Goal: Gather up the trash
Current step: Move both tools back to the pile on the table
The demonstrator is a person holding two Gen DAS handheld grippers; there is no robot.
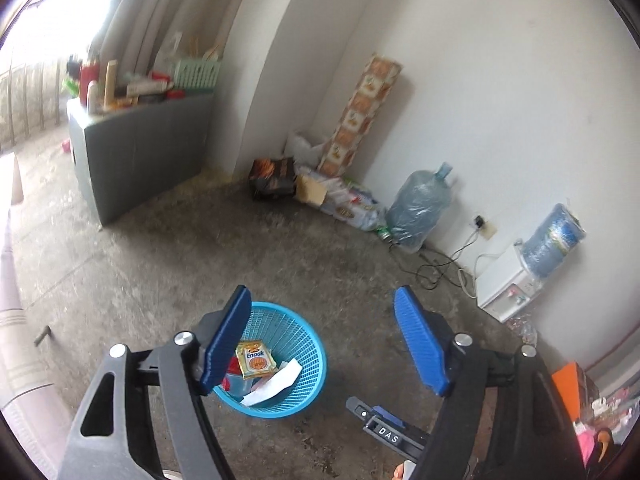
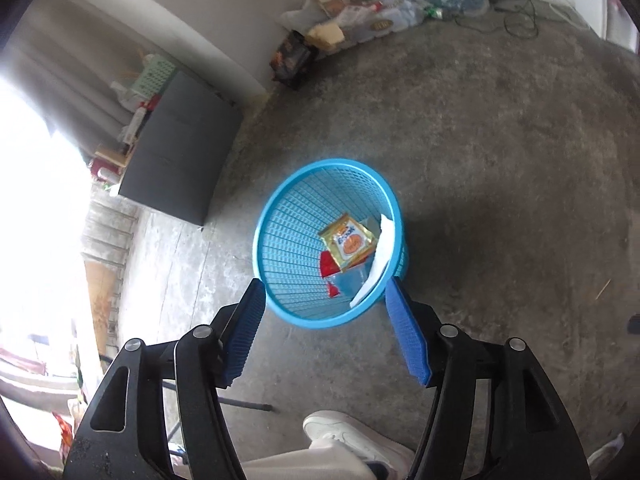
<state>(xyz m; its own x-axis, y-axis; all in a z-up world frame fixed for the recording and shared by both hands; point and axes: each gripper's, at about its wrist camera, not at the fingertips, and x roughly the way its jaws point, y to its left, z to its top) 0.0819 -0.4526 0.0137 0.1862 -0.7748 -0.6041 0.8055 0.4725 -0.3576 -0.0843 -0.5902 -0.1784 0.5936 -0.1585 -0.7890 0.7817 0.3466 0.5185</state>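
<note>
A blue mesh trash basket [image 2: 280, 216] stands on the concrete floor; it also shows in the left wrist view [image 1: 308, 344]. Inside lie a yellow snack packet [image 2: 350, 242], white paper [image 2: 380, 256] and a red wrapper [image 2: 328, 266]. The packet also shows in the left wrist view [image 1: 256, 358]. My right gripper [image 2: 325, 284] is open and empty, above the basket's near rim. My left gripper [image 1: 322, 296] is open and empty, above the basket and a little to its right. The other gripper's tip [image 1: 384, 428] shows low in the left wrist view.
A grey cabinet [image 1: 140, 152] with clutter on top stands at the left wall. Boxes, bags and a water jug [image 1: 420, 208] lie along the far wall, with cables and a white dispenser [image 1: 508, 284] to the right. My shoe [image 2: 344, 432] is near the basket.
</note>
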